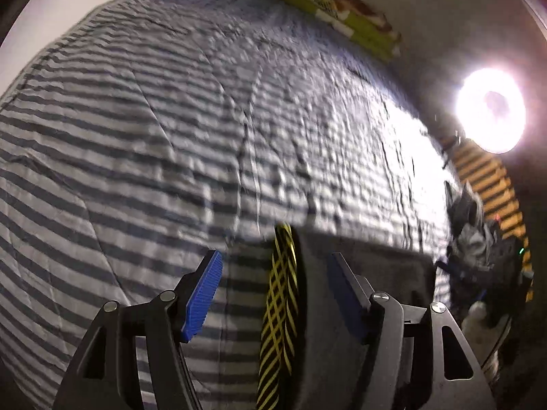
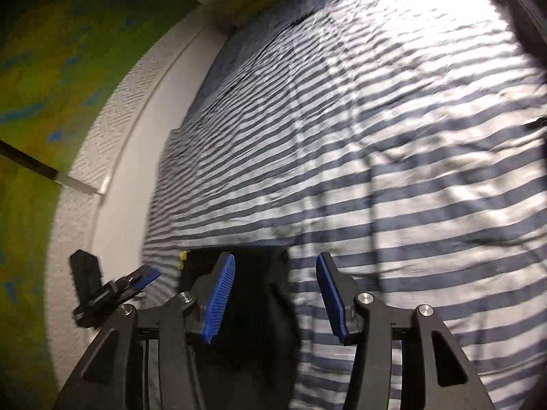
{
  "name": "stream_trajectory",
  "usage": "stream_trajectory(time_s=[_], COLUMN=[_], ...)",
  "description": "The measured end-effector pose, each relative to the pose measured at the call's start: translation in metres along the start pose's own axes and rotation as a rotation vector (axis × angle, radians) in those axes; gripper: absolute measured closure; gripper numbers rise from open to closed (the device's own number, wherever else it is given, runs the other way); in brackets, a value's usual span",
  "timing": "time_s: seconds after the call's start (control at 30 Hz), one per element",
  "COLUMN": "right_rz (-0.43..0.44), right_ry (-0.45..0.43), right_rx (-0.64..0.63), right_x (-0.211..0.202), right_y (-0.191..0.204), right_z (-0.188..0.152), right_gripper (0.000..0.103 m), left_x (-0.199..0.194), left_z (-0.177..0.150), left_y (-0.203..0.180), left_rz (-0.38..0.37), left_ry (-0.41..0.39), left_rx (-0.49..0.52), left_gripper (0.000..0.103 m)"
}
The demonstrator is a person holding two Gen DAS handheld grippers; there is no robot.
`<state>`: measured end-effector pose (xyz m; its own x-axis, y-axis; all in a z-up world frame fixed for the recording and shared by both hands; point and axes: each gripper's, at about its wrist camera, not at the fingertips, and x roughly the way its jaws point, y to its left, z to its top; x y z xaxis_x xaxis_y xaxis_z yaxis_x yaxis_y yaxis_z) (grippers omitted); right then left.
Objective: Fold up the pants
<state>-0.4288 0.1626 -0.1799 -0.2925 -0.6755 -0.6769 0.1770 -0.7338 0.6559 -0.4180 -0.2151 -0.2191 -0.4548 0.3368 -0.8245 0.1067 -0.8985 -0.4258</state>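
Striped grey-and-white bedding [image 1: 154, 143] fills the left wrist view, wrinkled and brightly lit toward the right by a glaring lamp [image 1: 490, 111]. The left gripper [image 1: 273, 294] has its jaws spread wide, blue pads [image 1: 201, 299] well apart, and nothing is clamped between them. In the gap lies the pants [image 1: 372, 273], a dark grey folded bundle resting on the bedding, with a yellow-and-black crisscross band [image 1: 280, 307] along its left edge. That band sits between the two fingers; the right finger overlaps the dark cloth, but whether it touches I cannot tell. A green patterned pillow [image 1: 328, 7] lies at the far end of the bed. Some dark, cluttered shapes sit at the right edge, too blurred to name.

From the right wrist view, the same bedding [image 2: 393, 136] spreads out ahead, with a white textured wall [image 2: 112, 109] and a green blurred surface [image 2: 44, 68] to the left. The right gripper [image 2: 275, 297] is also wide open and holds nothing. The pants [image 2: 253, 294] show as a dark folded block, mostly under and beside the left finger, reaching into the gap. A bit of yellow [image 2: 184, 258] peeks at its far left corner. The left gripper [image 2: 136, 282] shows small at the left, just beside the pants.
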Motion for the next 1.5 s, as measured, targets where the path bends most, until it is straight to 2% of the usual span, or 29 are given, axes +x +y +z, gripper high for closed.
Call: stream_trajectory(time_s=[0.13,0.27,0.5,0.57,0.6,0.63,0.67,0.7,0.77,0.93,1.07,1.2,1.27,1.37,1.5], right_rz=[-0.012,-0.049,-0.048,-0.051,-0.051,-0.051,-0.051,-0.058,-0.073,-0.053,-0.005,0.095,0.137,0.189,0.224], right_ry=[0.030,0.060,0.036,0.035,0.040,0.047,0.053,0.055,0.041,-0.038,-0.119,-0.184,-0.193,-0.188,-0.168], right_rx=[-0.037,-0.056,-0.074,-0.092,-0.102,-0.110,-0.119,-0.130,-0.163,-0.270,-0.376,-0.448,-0.461,-0.490,-0.457], right_x=[0.007,0.029,0.052,0.054,0.055,0.058,0.060,0.062,0.060,0.028,-0.002,-0.016,-0.011,0.014,0.068], right_y=[0.002,0.000,0.003,0.008,0.009,0.012,0.015,0.019,0.029,0.073,0.126,0.180,0.201,0.235,0.260], right_z=[-0.014,-0.025,-0.030,-0.030,-0.029,-0.029,-0.030,-0.030,-0.033,-0.041,-0.046,-0.054,-0.056,-0.048,-0.021], right_gripper=[0.057,0.057,0.057,0.060,0.068,0.073,0.082,0.087,0.092,0.094,0.095,0.095,0.095,0.095,0.095], left_x=[0.022,0.044,0.059,0.061,0.062,0.064,0.063,0.061,0.054,0.002,-0.072,-0.156,-0.189,-0.215,-0.225], left_z=[-0.012,-0.019,-0.018,-0.017,-0.018,-0.018,-0.019,-0.020,-0.021,-0.031,-0.040,-0.049,-0.047,-0.036,0.011], left_y=[-0.007,-0.015,-0.020,-0.025,-0.026,-0.028,-0.027,-0.026,-0.027,-0.039,-0.035,-0.015,0.001,0.026,0.075], left_rz=[-0.025,-0.020,0.005,0.033,0.054,0.070,0.069,0.061,0.073,0.090,0.071,0.086,0.113,0.153,0.195], left_ry=[0.052,0.087,0.070,0.063,0.063,0.066,0.064,0.059,0.040,-0.083,-0.227,-0.388,-0.455,-0.497,-0.505], left_rx=[0.012,0.020,0.022,0.042,0.049,0.055,0.054,0.048,0.059,0.111,0.113,0.116,0.102,0.081,0.025], left_gripper=[0.036,0.036,0.038,0.050,0.069,0.081,0.086,0.096,0.097,0.097,0.098,0.098,0.098,0.098,0.098])
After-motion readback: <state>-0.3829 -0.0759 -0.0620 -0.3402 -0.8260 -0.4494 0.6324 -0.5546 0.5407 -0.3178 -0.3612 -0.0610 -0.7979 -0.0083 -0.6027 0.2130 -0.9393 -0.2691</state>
